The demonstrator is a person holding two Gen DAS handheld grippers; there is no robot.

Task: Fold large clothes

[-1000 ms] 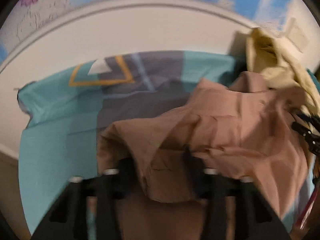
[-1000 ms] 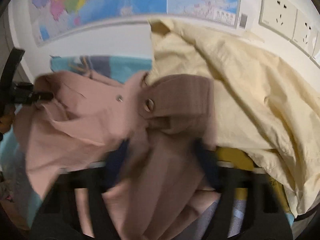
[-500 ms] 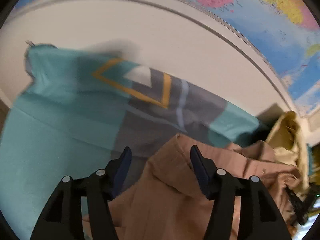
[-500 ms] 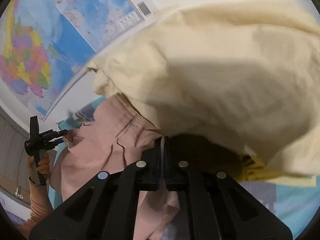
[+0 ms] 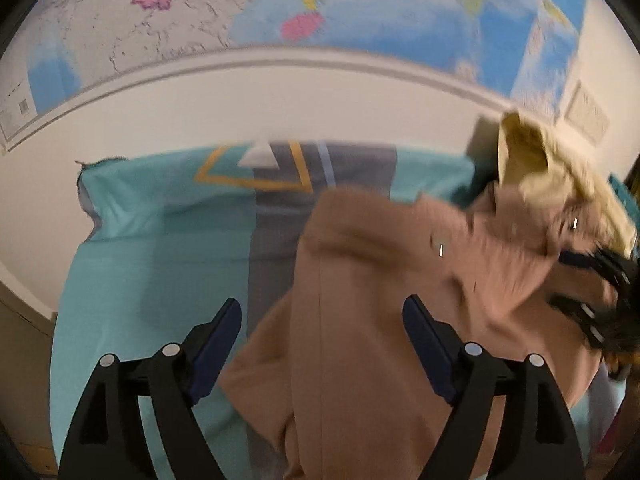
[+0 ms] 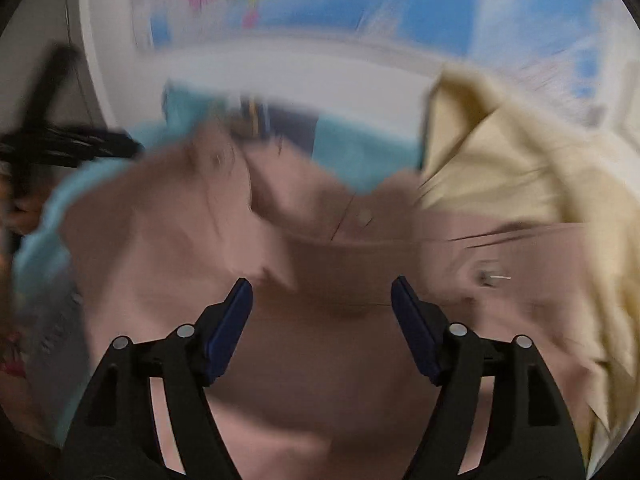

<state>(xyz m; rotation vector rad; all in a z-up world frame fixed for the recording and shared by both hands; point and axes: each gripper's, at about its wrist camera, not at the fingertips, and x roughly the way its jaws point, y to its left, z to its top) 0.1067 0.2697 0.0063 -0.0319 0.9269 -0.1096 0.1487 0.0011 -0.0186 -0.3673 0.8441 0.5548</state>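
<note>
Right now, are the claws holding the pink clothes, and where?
Neither holds anything. The left claw and right claw are both opening, pads apart over the pink garment, which lies loose on the teal sheet.

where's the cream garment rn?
Right side of both wrist views: cream garment heaped against the wall under the map, overlapping the pink garment's far right edge.

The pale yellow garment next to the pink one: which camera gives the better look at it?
The right wrist view: there the pale yellow garment fills much of the right side, heaped against the pink garment, though motion blurs it. The left wrist view shows only a small bunched part at the right edge, beyond the pink garment.
</note>
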